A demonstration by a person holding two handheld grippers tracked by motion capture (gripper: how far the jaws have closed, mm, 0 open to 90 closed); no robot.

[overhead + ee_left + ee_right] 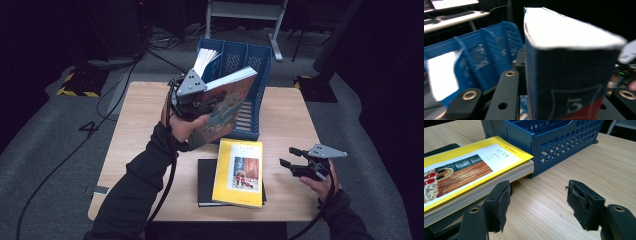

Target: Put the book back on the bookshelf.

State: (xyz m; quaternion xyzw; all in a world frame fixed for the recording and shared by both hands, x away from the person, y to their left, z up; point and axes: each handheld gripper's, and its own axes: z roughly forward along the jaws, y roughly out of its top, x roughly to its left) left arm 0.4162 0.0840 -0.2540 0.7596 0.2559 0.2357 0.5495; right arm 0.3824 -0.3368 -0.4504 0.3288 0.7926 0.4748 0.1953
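- Your left hand-held gripper (204, 102) is clamped on a thick book (227, 105) near its spine edge, jaws closed down to the book's thickness; the book hangs in the air above the back half of the desk (145, 130), just in front of the blue file rack (255, 75).
- Your right hand-held gripper (537, 202) has its jaws well apart and holds nothing; it sits low near the desk's right front corner, beside the yellow book (239, 172) that lies on a black book (204, 182).
- Orientation: the held book is tilted, cover facing you and the desk's right edge, white page block (564, 30) up. Its long axis runs from low near your left hand up toward the rack at the back edge.
- Risk: the grip sits at one end of a heavy book, so it may pivot or slip in the pads as you swing it.
- Risk: the leading corner could catch a rack divider or the papers (206, 59) already standing in the left slot, pushing the rack back.
- Risk: held off-vertical, the cover may fan open and jam at the slot.
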